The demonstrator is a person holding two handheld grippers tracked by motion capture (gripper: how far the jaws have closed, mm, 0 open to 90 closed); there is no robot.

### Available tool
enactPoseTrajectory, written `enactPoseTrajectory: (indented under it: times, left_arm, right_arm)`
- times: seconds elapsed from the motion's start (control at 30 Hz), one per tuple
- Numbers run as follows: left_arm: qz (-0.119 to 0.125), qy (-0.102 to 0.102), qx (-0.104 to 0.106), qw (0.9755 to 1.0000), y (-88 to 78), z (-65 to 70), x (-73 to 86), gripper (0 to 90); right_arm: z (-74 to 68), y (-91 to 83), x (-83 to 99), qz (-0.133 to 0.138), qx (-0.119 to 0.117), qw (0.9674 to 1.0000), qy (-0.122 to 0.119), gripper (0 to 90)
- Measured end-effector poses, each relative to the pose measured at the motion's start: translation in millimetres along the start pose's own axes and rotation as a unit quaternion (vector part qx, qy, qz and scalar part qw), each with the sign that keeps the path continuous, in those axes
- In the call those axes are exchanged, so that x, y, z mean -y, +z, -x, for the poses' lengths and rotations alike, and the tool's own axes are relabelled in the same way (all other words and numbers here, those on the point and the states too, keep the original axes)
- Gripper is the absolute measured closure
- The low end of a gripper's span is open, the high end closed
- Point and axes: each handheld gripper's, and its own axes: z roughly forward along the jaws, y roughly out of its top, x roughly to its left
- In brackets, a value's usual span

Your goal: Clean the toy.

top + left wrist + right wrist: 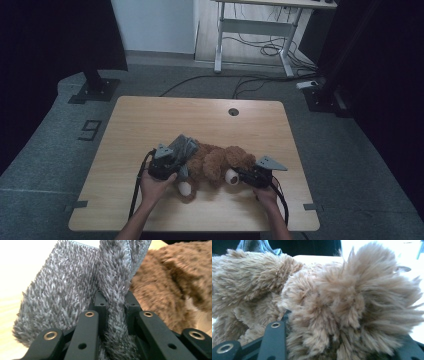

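A brown plush bear lies on its side in the middle of the wooden table. One of its white foot pads faces my right gripper. A grey fuzzy cloth is draped over the bear's left end. My left gripper is shut on a fold of that cloth. In the left gripper view both jaws of this gripper pinch the fold, with the bear just beyond. My right gripper is shut on the bear's furry limb, which hides its right jaw.
A round cable hole sits near the table's far edge. Behind the table stand a white desk frame with cables on the floor, and black stand bases at left and right.
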Motion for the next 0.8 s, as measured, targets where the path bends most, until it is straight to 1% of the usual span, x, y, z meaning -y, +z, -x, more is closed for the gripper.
enactPoseTrajectory:
  times: [0.17, 0.27, 0.43, 0.53, 0.6, 0.7, 0.73, 0.77, 0.8]
  left_arm:
    - [-0.003, -0.007, -0.009, 0.9999, -2.2, -6.9, 6.0, 77.3]
    - [-0.010, 0.000, -0.027, 0.9996, -4.0, -10.8, 9.9, 77.3]
    - [-0.011, -0.008, -0.037, 0.9992, -8.6, -17.6, 15.9, 77.3]
    - [-0.009, -0.009, -0.042, 0.9990, -14.0, -17.9, 14.5, 77.2]
    - [-0.003, -0.005, -0.041, 0.9991, -20.4, -15.1, 6.7, 77.3]
    - [0.015, 0.014, -0.041, 0.9990, -29.0, -3.7, -14.8, 77.3]
    - [0.024, 0.021, -0.040, 0.9987, -30.4, 2.4, -25.4, 77.2]
    - [0.028, 0.025, -0.039, 0.9985, -30.4, 5.9, -31.8, 77.2]
    - [0.032, 0.030, -0.034, 0.9985, -28.9, 12.0, -42.1, 77.2]
  right_arm:
    - [-0.5, -0.1, 0.0, 0.000, 0.000, 1.0000, -0.001, 47.2]
    - [-0.8, -0.1, -0.1, 0.001, -0.001, 1.0000, -0.001, 47.1]
    - [-0.6, 0.0, 0.0, 0.001, -0.001, 1.0000, 0.000, 47.2]
    - [-0.5, 0.0, 0.0, 0.001, -0.001, 1.0000, 0.001, 47.1]
    - [0.1, -0.1, 0.2, 0.002, -0.001, 1.0000, 0.002, 47.2]
    - [1.4, -0.4, 0.4, 0.002, -0.001, 1.0000, 0.006, 47.1]
    - [1.5, -0.4, 0.4, 0.002, -0.001, 1.0000, 0.006, 47.1]
    - [1.6, -0.5, 0.5, 0.002, -0.001, 1.0000, 0.007, 47.1]
    - [1.5, -0.6, 0.5, 0.002, -0.001, 1.0000, 0.007, 47.2]
